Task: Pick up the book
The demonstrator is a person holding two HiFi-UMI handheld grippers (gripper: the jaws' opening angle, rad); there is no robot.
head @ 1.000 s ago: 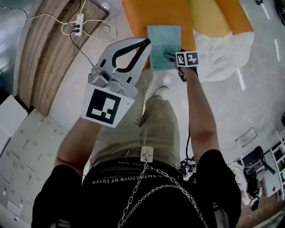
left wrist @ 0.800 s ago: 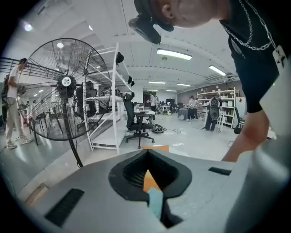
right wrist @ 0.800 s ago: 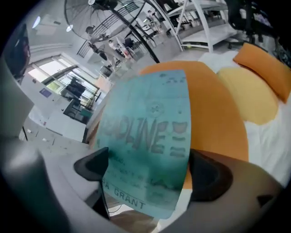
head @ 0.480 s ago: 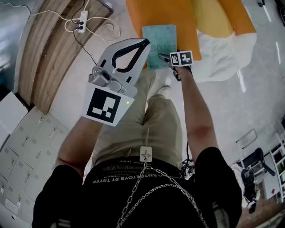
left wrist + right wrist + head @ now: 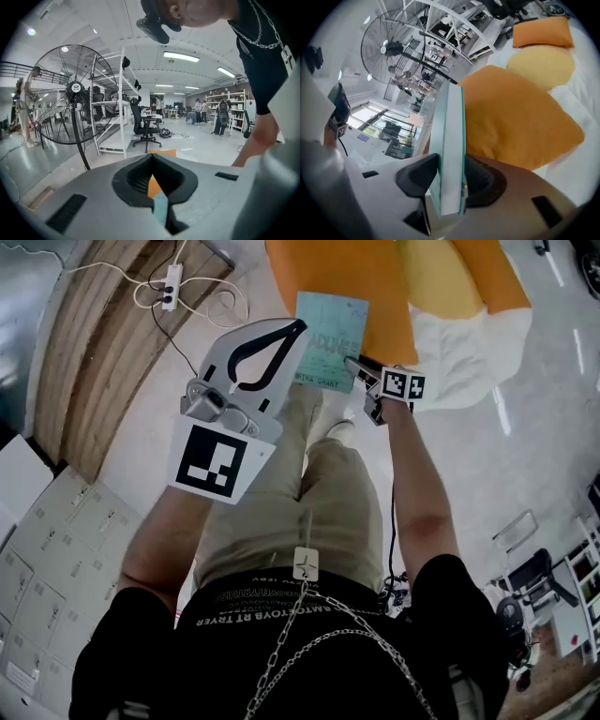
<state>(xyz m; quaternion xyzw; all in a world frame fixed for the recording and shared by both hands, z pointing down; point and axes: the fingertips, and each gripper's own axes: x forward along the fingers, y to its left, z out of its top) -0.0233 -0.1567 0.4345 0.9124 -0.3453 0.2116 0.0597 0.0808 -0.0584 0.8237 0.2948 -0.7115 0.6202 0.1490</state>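
my right tongs [image 5: 450,176] pinch the book [image 5: 449,136], one pad flat against each cover. they have just been closing, with the book between them. the book is teal and thin. it is gripped at its near right corner, with the cover turned up toward the head camera, over the near edge of an orange pillow [image 5: 342,273]. i cannot tell whether its far edge touches that pillow.

my left tongs [image 5: 300,326] are pressed together at the tips with nothing between them, just left of the book in the head view.

right of the orange pillow lies a yellow pillow [image 5: 450,277], and both rest on a white sheet [image 5: 464,362]. on the floor [image 5: 187,381] at the far left sits a power strip [image 5: 169,282] with a looped white cable. the left gripper view shows a tall standing fan [image 5: 75,89] at its left.
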